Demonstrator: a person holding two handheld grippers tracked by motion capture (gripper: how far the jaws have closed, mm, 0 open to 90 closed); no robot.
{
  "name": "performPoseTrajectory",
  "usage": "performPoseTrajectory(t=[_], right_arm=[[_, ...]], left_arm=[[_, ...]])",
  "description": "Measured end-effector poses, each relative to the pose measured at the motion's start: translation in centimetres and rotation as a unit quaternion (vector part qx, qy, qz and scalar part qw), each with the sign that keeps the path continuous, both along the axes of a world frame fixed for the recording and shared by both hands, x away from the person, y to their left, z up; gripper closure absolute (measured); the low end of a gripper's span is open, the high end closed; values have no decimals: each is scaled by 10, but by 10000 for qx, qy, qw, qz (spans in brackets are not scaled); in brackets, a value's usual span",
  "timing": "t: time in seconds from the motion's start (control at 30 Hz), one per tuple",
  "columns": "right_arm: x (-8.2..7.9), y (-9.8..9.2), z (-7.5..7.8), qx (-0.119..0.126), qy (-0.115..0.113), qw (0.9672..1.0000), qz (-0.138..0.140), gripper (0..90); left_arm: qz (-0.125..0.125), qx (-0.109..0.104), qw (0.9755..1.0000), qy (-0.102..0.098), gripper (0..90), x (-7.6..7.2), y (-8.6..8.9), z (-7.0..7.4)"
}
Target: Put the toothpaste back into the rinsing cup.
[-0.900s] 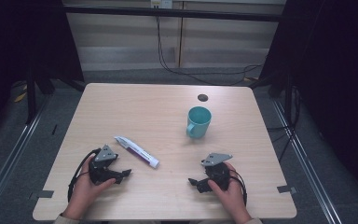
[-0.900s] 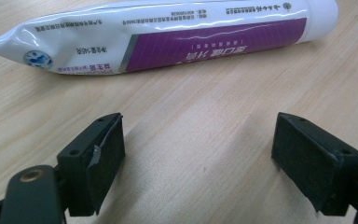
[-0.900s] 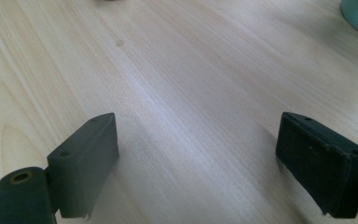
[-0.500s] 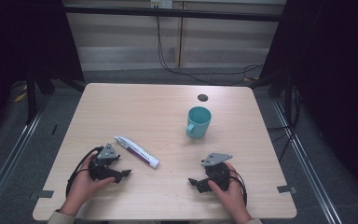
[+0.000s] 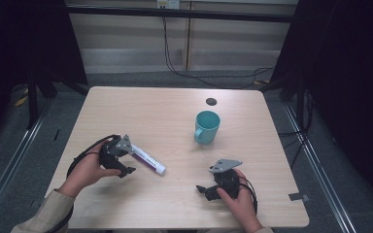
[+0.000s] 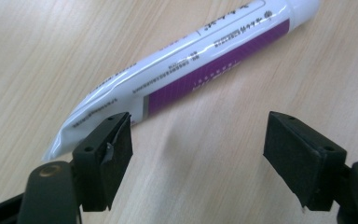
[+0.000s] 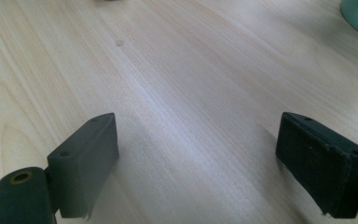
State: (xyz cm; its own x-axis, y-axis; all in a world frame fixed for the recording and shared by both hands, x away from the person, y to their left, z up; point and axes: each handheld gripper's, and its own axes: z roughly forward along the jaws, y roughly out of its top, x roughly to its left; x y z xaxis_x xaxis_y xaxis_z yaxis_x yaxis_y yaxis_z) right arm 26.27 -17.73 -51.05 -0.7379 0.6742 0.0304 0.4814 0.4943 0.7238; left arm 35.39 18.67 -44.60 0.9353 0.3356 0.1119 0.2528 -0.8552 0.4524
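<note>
A: Where is the tube (image 5: 145,158) lying?

B: Flat on the table (image 5: 165,121), near the left side, cap end pointing right and toward the near edge. In the left gripper view the tube (image 6: 186,65) is white with a purple band, and its flat crimped end sits just beside one pad of the left gripper (image 6: 198,161).

A: Is that gripper clamped on it?

B: No. Its jaws stand apart with bare wood between them; the tube lies just beyond one pad, not between the two. From the high view the left gripper (image 5: 124,167) sits right at the tube's left end, held in the left hand (image 5: 85,170).

A: And the other one?

B: The right gripper (image 5: 205,190) rests near the table's near edge, right of centre, in the right hand (image 5: 238,201). In its own view the right gripper (image 7: 196,163) is spread wide over bare tabletop, holding nothing.

A: Any containers?

B: One teal mug (image 5: 207,127), upright, right of centre, well apart from both grippers and the tube. Its inside looks teal like the rest; I cannot tell whether anything is in it. A small dark round spot (image 5: 211,101) lies on the table beyond it.
</note>
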Motion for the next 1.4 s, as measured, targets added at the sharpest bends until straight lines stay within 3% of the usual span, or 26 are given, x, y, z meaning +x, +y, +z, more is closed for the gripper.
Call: performPoseTrajectory(t=[0.07, 0.17, 0.53, 0.57, 0.73, 0.77, 0.83, 0.97, 1.17, 1.23, 1.4], right_arm=[[0, 0, 0, 0, 1, 10000, -2, 122], [0, 0, 0, -1, -1, 10000, 1, 122], [0, 0, 0, 1, 2, 10000, -3, 122], [0, 0, 0, 1, 2, 10000, -2, 122], [0, 0, 0, 0, 2, 10000, -1, 122], [0, 0, 0, 1, 3, 10000, -2, 122], [0, 0, 0, 2, 2, 10000, -1, 122], [0, 0, 0, 2, 1, 10000, -1, 122], [0, 0, 0, 2, -1, 10000, 2, 122], [0, 0, 0, 2, 2, 10000, -1, 122], [0, 0, 0, 2, 0, 10000, 0, 122]], left_arm=[[-52, 258, 9996, 46, 237, 7, -4, 2], [-121, 370, 9992, 78, 237, 12, -7, 3], [-326, 566, 9977, 168, 240, 33, -21, 9], [-428, 698, 9964, 199, 246, 37, -25, 9], [-555, 769, 9951, 268, 258, 42, -29, 4], [-602, 884, 9937, 343, 260, 45, -30, 2], [-630, 960, 9929, 310, 253, 47, -30, 0], [-587, 955, 9930, 382, 259, 54, -29, 0], [-620, 971, 9928, 315, 266, 60, -31, -2], [-727, 1013, 9914, 406, 266, 63, -33, -6], [-940, 1154, 9882, 366, 260, 64, -34, -12]])
